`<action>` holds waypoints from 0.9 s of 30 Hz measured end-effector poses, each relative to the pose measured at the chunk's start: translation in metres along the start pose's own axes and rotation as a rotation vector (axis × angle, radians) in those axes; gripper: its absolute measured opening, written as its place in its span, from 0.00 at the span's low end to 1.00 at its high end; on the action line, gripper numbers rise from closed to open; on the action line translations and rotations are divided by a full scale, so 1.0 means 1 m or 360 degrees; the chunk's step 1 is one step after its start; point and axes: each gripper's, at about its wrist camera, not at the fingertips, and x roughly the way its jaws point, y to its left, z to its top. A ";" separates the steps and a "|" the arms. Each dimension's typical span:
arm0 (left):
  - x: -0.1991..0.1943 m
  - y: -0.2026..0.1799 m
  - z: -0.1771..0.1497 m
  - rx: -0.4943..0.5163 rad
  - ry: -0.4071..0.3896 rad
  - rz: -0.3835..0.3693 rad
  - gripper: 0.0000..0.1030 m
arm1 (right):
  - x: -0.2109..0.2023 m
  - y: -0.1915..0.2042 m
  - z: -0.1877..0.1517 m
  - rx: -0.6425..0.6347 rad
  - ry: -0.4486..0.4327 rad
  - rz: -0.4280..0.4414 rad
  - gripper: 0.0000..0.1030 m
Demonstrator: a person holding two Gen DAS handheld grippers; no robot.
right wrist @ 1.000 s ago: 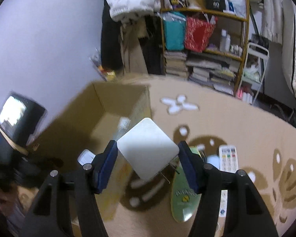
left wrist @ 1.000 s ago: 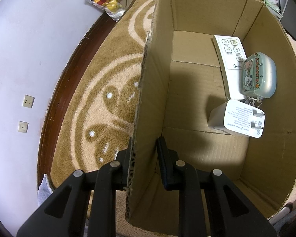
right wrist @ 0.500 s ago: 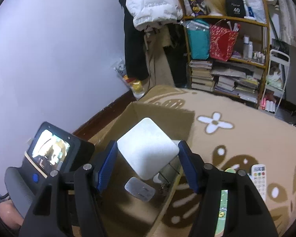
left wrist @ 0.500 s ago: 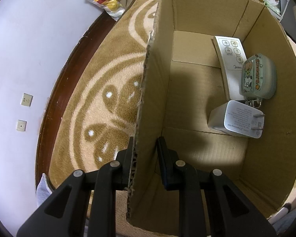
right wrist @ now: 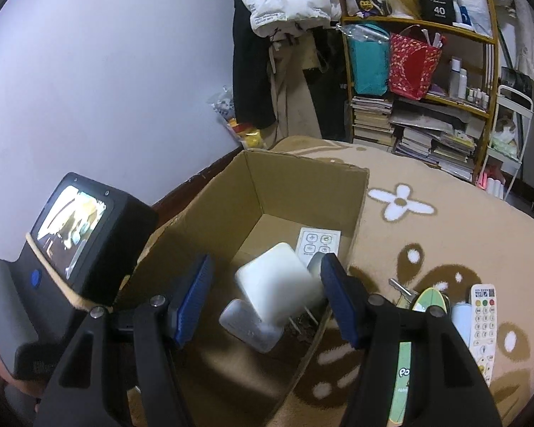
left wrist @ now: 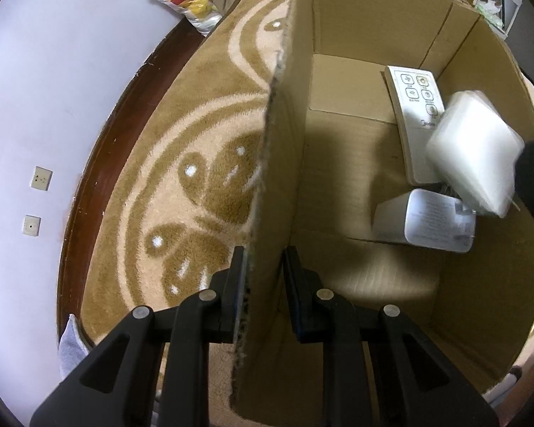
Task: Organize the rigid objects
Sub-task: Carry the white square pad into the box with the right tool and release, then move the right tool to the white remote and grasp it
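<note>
Holding the cardboard box point(right wrist: 302, 174) steady, my left gripper point(left wrist: 263, 277) is closed on its near wall, one pad outside and one inside the card. My right gripper point(right wrist: 267, 267) hangs over the open top, angled down into the box, with its jaws standing apart. The white charger block point(right wrist: 277, 284) sits between them but looks loose: there is a clear gap to my left pad, only its right edge is close to the other one, and it is blurred, so I judge it is dropping free rather than gripped.

It is inside the box, straight ahead of and below my right fingers, hard by the right-hand wall. It is squarish, prongs pointing down towards me, right above a second white charger point(right wrist: 245, 323) lying on the floor of the box. A flat white remote point(right wrist: 317, 242) lies beyond them.

What is left lies on the rug point(right wrist: 445, 249), just outside that right wall: a key point(right wrist: 398, 286), a green oval piece point(right wrist: 427, 302) and a remote with coloured buttons point(right wrist: 482, 320), its long axis running away from me. All are nearer my right gripper, so the next reach should be its job while the left keeps the box
</note>
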 end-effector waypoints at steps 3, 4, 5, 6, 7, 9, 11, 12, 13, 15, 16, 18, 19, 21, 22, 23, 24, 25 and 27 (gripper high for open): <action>0.003 0.003 0.003 -0.0006 0.0009 -0.0011 0.20 | -0.006 -0.006 0.000 0.0020 -0.0031 -0.0026 0.65; 0.004 0.003 0.004 -0.0007 0.0009 -0.0008 0.20 | -0.010 -0.009 0.000 0.0025 -0.0048 -0.0031 0.65; 0.005 0.004 0.004 -0.0011 0.0008 -0.0008 0.20 | -0.015 -0.012 0.002 0.0032 -0.0066 -0.0037 0.69; 0.006 0.005 0.005 -0.0013 0.0012 -0.0008 0.20 | -0.019 -0.016 0.002 0.0037 -0.0082 -0.0050 0.77; 0.006 0.005 0.005 -0.0014 0.0013 -0.0011 0.20 | -0.023 -0.020 0.004 0.0042 -0.0092 -0.0074 0.80; 0.006 0.005 0.006 -0.0011 0.0012 -0.0005 0.20 | -0.030 -0.031 0.007 0.0057 -0.0079 -0.0150 0.86; 0.005 0.002 0.005 -0.0003 0.0004 0.0012 0.20 | -0.033 -0.045 0.010 0.0075 -0.0047 -0.0201 0.86; 0.005 0.000 0.004 0.0005 -0.0001 0.0022 0.20 | -0.035 -0.052 0.010 0.0081 -0.0043 -0.0210 0.86; 0.005 -0.001 0.004 0.0012 -0.0004 0.0031 0.20 | -0.037 -0.059 0.010 0.0090 -0.0032 -0.0222 0.86; 0.005 -0.002 0.004 0.0011 -0.0002 0.0034 0.20 | -0.039 -0.074 0.009 0.0115 0.0013 -0.0259 0.87; 0.005 -0.003 0.004 0.0009 -0.0001 0.0033 0.20 | -0.039 -0.081 0.009 0.0125 0.0031 -0.0282 0.87; 0.004 -0.004 0.004 0.0008 -0.0001 0.0030 0.20 | -0.041 -0.094 0.005 0.0155 0.0054 -0.0337 0.87; 0.004 -0.003 0.004 0.0010 0.0000 0.0032 0.20 | -0.041 -0.100 0.004 0.0175 0.0064 -0.0353 0.87; 0.004 -0.006 0.004 0.0011 0.0000 0.0033 0.20 | -0.041 -0.113 -0.002 0.0221 0.0088 -0.0379 0.87; 0.003 -0.006 0.004 0.0011 -0.0001 0.0034 0.20 | -0.041 -0.118 -0.005 0.0233 0.0101 -0.0388 0.87; 0.003 -0.007 0.004 0.0014 -0.0006 0.0038 0.20 | -0.041 -0.123 -0.008 0.0237 0.0112 -0.0399 0.87; 0.003 -0.007 0.005 0.0021 -0.0009 0.0044 0.20 | -0.041 -0.127 -0.011 0.0232 0.0129 -0.0402 0.87; 0.002 -0.009 0.005 0.0029 -0.0012 0.0053 0.20 | -0.041 -0.131 -0.014 0.0223 0.0150 -0.0405 0.87; 0.002 -0.010 0.005 0.0028 -0.0011 0.0056 0.20 | -0.039 -0.139 -0.021 0.0214 0.0183 -0.0433 0.87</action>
